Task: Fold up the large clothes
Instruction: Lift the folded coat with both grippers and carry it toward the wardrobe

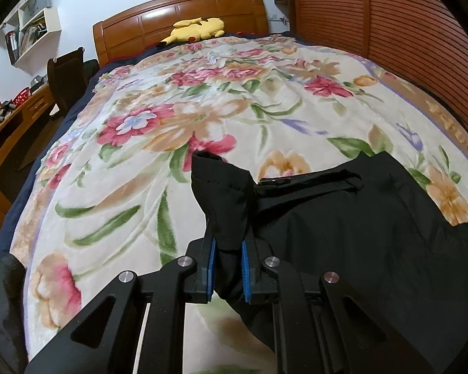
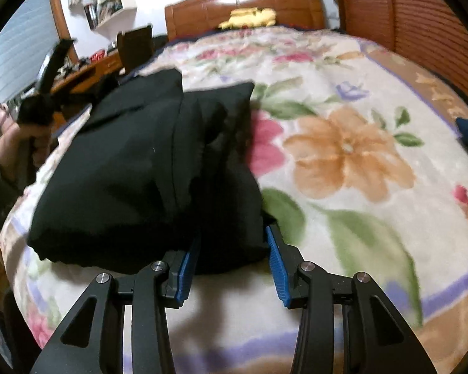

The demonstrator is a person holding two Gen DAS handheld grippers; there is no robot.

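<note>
One black garment [image 1: 358, 218] lies on one bed under one floral blanket [image 1: 140, 171], with one yellow plush [image 1: 196, 29] at twelve o'clock by the headboard [image 1: 184, 9], and two grippers work it. The garment is plain, matt and dark, bunched into soft folds with a stitched hem and a strap-like band across it. From the left wrist view it fills the four o'clock part of the picture, near the blanket's near edge; from the right wrist view it sits from nine to twelve o'clock of the right gripper [image 2: 232, 258]. Its long axis seems to run from the near edge toward the headboard, though blur and folds make that hard to judge. The left gripper [image 1: 227, 268] is nearly closed, its blue pads pinching a tube of black cloth that stands up toward twelve o'clock. The right gripper's jaws stand moderately apart, the garment's near edge between the pads but not visibly squeezed.
</note>
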